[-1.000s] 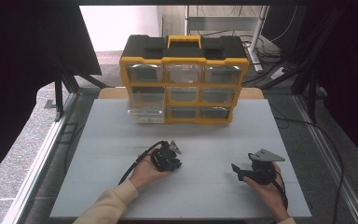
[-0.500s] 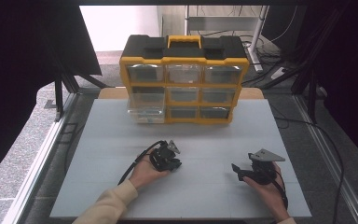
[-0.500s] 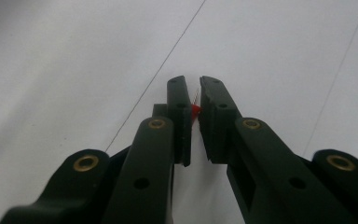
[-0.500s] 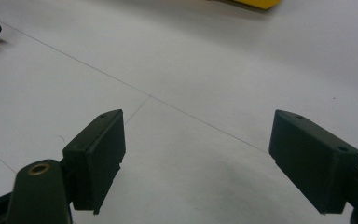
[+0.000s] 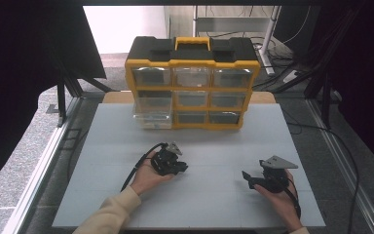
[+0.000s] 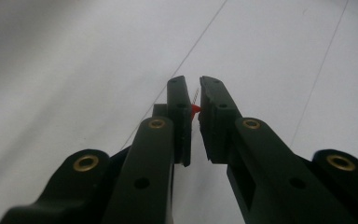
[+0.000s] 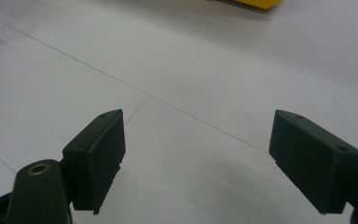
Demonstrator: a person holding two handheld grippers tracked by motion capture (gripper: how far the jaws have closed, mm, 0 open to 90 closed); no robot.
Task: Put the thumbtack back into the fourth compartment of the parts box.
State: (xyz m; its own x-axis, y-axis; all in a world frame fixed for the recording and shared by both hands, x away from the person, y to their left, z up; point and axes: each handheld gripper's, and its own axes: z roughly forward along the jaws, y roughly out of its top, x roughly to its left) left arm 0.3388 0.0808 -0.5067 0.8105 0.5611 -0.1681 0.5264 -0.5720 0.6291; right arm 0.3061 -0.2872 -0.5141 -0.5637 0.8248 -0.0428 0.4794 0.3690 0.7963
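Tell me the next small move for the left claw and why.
Probably carry the left claw forward toward the pulled-out clear drawer at the lower left of the yellow organizer. Its jaws are nearly closed on a tiny red-tipped thin piece, and that drawer is the one sticking out. The right claw is wide open and holds nothing.
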